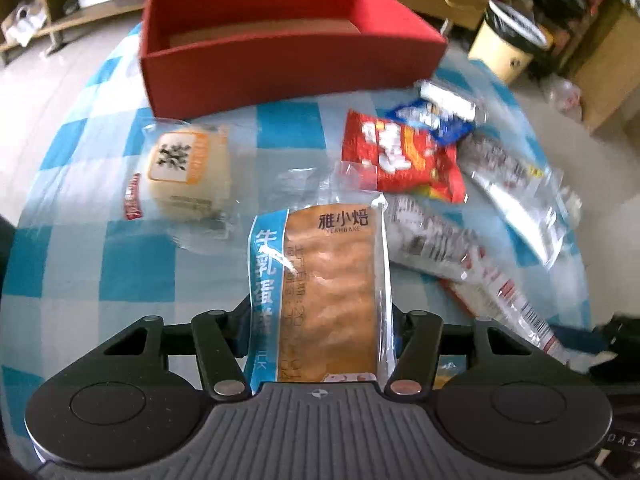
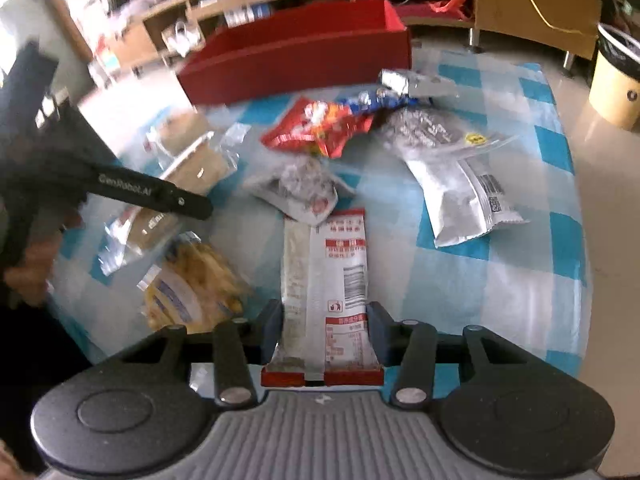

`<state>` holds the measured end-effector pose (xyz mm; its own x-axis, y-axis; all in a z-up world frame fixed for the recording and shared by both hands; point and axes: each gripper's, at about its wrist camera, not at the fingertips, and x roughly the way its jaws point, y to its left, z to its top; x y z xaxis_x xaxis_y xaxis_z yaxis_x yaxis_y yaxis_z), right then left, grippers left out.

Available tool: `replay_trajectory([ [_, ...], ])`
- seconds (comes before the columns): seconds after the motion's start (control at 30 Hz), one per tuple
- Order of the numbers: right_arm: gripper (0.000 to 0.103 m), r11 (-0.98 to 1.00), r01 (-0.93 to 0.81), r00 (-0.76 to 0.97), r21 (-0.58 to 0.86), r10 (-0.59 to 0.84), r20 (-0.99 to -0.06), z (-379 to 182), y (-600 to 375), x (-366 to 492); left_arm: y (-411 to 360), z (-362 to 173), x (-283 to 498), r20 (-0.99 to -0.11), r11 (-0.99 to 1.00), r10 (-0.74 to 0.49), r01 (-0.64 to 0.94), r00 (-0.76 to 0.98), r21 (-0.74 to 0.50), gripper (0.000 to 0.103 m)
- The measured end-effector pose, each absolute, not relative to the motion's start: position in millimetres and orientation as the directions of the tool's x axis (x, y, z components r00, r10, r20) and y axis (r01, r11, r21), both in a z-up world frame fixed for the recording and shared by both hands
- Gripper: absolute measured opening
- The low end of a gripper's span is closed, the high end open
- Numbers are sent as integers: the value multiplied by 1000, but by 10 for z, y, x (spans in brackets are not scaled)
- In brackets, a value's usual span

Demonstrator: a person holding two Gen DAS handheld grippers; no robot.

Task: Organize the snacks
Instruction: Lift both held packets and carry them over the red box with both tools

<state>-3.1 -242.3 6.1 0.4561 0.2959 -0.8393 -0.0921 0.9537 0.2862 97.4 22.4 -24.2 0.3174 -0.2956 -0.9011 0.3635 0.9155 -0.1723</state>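
Observation:
My left gripper is shut on a clear-wrapped orange cake pack with blue lettering, held above the table. My right gripper is shut on a long white and red snack pack. The empty red box stands at the table's far side; it also shows in the right wrist view. Loose snacks lie between: a round bun pack, a red bag, a blue pack and silver packs. In the right wrist view, the red bag and a silver pack lie ahead.
The table has a blue and white checked cloth. A cream waste bin stands on the floor at the right, wooden shelves behind. In the right wrist view the left gripper's black body is at the left, above a yellow pack.

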Motion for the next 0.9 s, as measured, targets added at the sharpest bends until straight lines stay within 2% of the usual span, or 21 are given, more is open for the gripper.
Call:
replay_trajectory([
  [0.17,44,917,-47,491,396,366,-790,210,-2559,-94,291,-64,989,-872,909,-352,346,341,-231,65],
  [0.43,43,872,15,502,489,416,-758,286,-2743,-143,309,-11,994,-857,896,-394,347,332,-277,65],
  [0.53,43,924,-28,469,382,350,-811,235,-2633,-135,288,-44,979,-863,897,-384,354,328,-265,66],
  [0.8,44,959,-68,407,274,277,-870,-112,-2331,52,198,-156,930,-884,891,-364,385,294,-240,66],
  [0.87,56,970,-68,402,233,240,-884,-160,-2250,140,190,-163,922,-884,890,-364,388,292,-239,66],
  [0.9,56,983,-69,404,173,186,-896,-193,-2199,173,195,-164,923,-884,890,-366,388,291,-240,66],
])
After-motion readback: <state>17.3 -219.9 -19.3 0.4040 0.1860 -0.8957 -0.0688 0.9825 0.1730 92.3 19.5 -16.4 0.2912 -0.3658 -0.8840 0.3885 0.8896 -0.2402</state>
